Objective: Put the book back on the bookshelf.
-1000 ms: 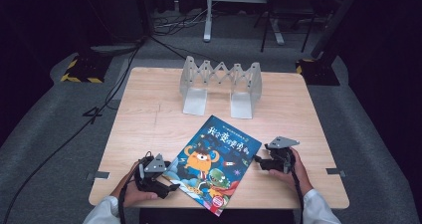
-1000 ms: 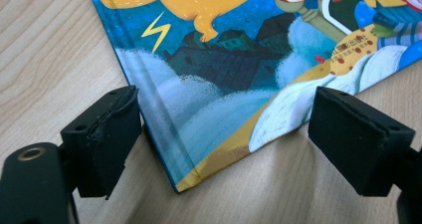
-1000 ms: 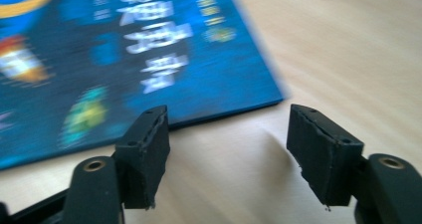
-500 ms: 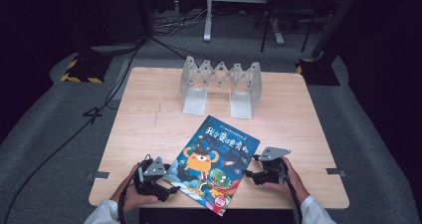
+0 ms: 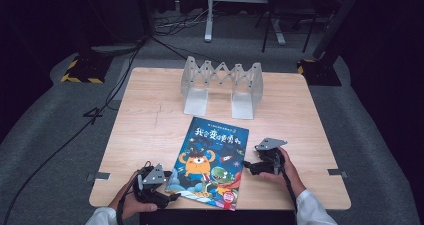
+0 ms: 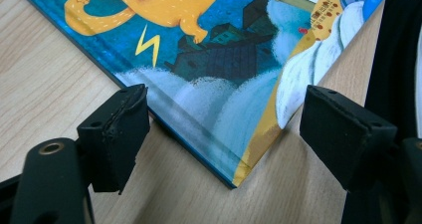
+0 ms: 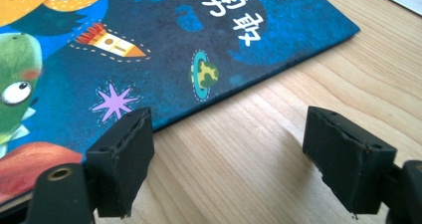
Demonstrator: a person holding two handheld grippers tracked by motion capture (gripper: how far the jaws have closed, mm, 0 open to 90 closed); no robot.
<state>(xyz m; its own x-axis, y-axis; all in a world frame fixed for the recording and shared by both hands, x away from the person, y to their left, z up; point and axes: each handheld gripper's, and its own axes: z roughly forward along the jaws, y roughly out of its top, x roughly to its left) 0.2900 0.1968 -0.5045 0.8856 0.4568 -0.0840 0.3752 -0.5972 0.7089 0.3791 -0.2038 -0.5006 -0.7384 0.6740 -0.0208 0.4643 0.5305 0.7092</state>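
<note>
Picture book [image 5: 210, 162]: blue glossy cover, orange cartoon monster, green creature, yellow Chinese title at top. Lies flat, cover up, on the near half of the desk [image 5: 150, 120], light wood. Grey accordion book rack [image 5: 222, 85] stands near the far edge. Dark room, grey carpet, cables on the floor. Book's long axis runs near-to-far, title end tilted toward the far right. Left tongs [image 5: 167, 197] released, jaws straddling the near-left corner; they've just been closing. Right tongs [image 5: 248, 166] released at the right edge, just been opening, nothing gripped
</note>
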